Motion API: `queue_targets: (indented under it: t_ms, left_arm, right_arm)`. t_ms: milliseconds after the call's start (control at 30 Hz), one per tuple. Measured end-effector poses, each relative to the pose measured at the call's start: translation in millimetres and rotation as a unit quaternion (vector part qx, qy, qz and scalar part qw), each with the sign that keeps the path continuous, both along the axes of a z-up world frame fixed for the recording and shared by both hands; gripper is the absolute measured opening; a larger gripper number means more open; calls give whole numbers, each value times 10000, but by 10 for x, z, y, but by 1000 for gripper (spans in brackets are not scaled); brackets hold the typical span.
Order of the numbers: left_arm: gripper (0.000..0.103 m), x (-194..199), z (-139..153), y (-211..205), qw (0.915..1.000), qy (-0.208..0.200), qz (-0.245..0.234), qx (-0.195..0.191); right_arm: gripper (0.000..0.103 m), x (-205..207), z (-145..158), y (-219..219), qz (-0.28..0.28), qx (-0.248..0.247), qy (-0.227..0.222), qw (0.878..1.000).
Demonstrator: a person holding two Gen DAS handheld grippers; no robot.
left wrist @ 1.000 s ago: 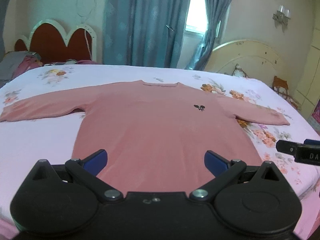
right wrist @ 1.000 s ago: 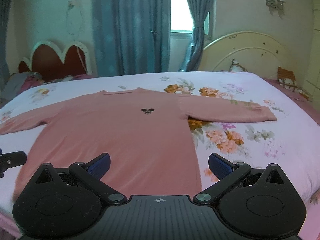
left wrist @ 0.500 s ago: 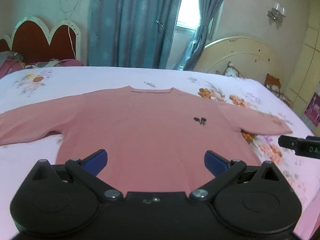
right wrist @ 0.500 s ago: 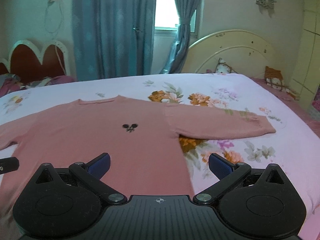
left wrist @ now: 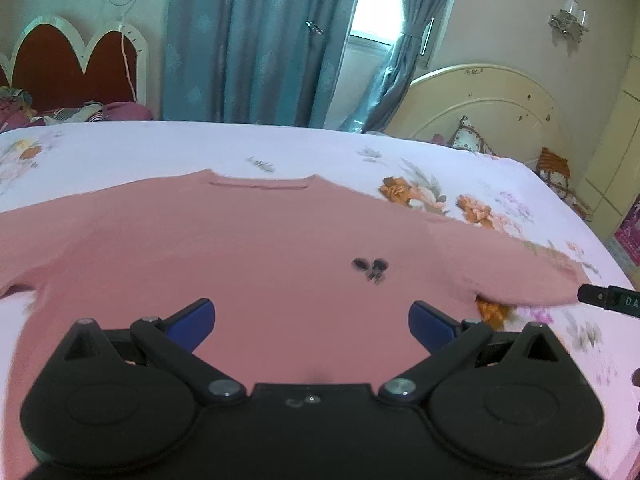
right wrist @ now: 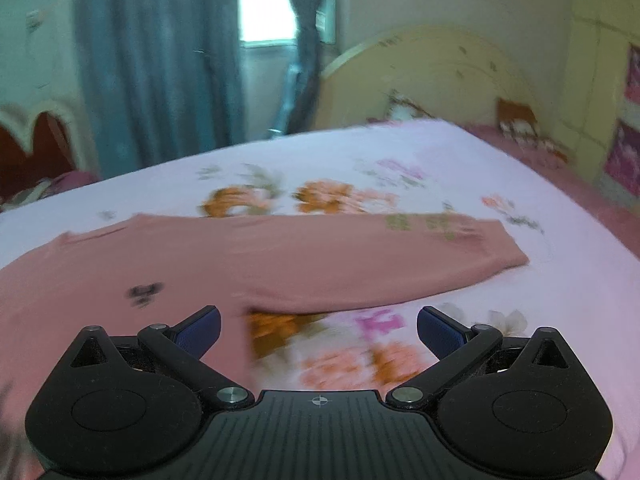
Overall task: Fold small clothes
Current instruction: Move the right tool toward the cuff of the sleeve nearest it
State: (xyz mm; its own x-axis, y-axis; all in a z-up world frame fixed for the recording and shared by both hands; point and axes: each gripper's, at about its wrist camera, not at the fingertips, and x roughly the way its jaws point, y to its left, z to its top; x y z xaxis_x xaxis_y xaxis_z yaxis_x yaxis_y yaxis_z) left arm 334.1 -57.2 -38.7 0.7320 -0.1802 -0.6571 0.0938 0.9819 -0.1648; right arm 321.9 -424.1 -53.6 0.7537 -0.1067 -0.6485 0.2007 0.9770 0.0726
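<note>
Lying flat on the floral bedsheet [left wrist: 500, 168], the pink shirt [left wrist: 248, 248]; both grippers' fingers [left wrist: 192, 318] spread, empty.

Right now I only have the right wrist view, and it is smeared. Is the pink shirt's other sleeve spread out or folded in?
Observer: Spread out. In the left wrist view the other sleeve lies flat on the bed sheet and runs out of the frame.
Operator: Does the left gripper hold anything?
Observer: No. The left gripper is open over the pink shirt, with nothing between its fingers.
Operator: Is the collar straight?
Observer: Yes, the neckline lies flat, on the side toward the curtains.
</note>
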Motion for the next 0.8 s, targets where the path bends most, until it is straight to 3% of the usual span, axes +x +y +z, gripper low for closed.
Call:
queue_targets:
  t_ms: [167,433,467,500,533,700,800]
  left_arm:
    - [103,378,-117,-447,9995,205,28,224]
    - [103,612,-431,-1009,9963,659,-86,538]
    - [103,629,-456,-1067,9958,703,-110,577]
    - [103,650,-471,-1112,9954,735,-122,605]
    - [103,665,-482,-1157,9951,755,-129,629]
    - [103,778,-459,-1332,9947,741,-161,694]
    - [103,839,-427,-1405,9947,721,-157,710]
  right_arm:
    - [103,391,-246,-839,-384,311,118,9987]
    - [102,696,-699,-1928,-1084,708,70,9916]
    - [94,694,-723,-2005,-1142,766,43,9905]
    - [64,695,-763,-2106,-1206,832,20,9892]
    - [54,720,-813,-2162,-1261,900,54,9879]
    - [54,698,-1025,-2510,-1559,1496,40,9764]
    - [43,698,-1133,-2668,-1605,1856,-28,9694]
